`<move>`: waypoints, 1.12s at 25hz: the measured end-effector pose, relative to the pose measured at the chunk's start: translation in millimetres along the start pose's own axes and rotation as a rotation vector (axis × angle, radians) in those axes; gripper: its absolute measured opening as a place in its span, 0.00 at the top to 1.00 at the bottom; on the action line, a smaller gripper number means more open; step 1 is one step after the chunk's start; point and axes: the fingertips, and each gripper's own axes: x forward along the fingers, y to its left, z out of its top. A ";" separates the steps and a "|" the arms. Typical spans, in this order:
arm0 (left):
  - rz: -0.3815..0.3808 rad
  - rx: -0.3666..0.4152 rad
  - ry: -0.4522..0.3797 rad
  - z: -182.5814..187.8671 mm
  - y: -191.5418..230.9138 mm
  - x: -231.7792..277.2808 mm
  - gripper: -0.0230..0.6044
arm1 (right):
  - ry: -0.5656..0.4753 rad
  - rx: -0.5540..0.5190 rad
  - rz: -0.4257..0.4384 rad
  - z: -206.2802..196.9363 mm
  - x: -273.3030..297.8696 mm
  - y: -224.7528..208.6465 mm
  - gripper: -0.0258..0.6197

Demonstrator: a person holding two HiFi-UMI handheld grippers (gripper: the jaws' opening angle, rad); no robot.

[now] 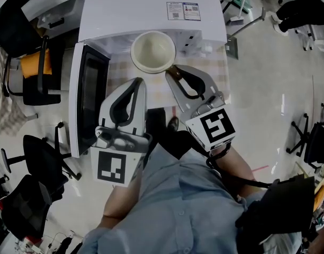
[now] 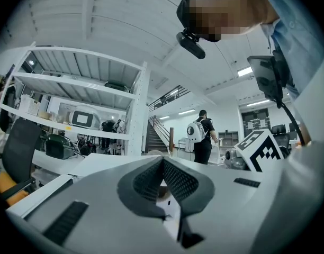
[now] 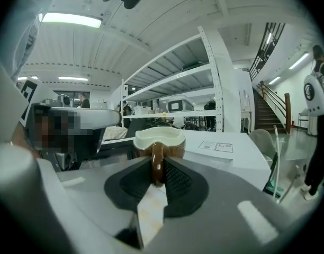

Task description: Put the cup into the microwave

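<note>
Gripped by its handle in the right tool (image 1: pixel 174 72), a brown ceramic cup with a cream inside (image 1: pixel 153 52) hangs upright at upper centre of the head view. It sits at the front edge of the white microwave (image 1: pixel 151 7), whose dark-windowed door (image 1: pixel 89 97) stands open at left. The left tool (image 1: pixel 137 82), jaws together and empty, is just beside it over the checked tabletop (image 1: pixel 118 70).

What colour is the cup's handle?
Brown. The cup's handle shows best in the right gripper view.
</note>
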 end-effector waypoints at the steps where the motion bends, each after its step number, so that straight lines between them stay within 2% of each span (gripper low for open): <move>1: 0.001 0.002 0.001 -1.6 1.4 -0.2 0.96 | 0.003 0.002 0.000 -3.7 1.2 0.5 0.89; 18: 0.022 -0.027 0.036 -59.4 42.5 3.6 0.96 | 0.076 0.024 0.022 -74.5 54.7 5.1 0.89; 28: 0.023 -0.056 0.045 -93.1 62.6 22.3 0.96 | 0.095 0.028 0.014 -106.0 82.7 -9.1 0.89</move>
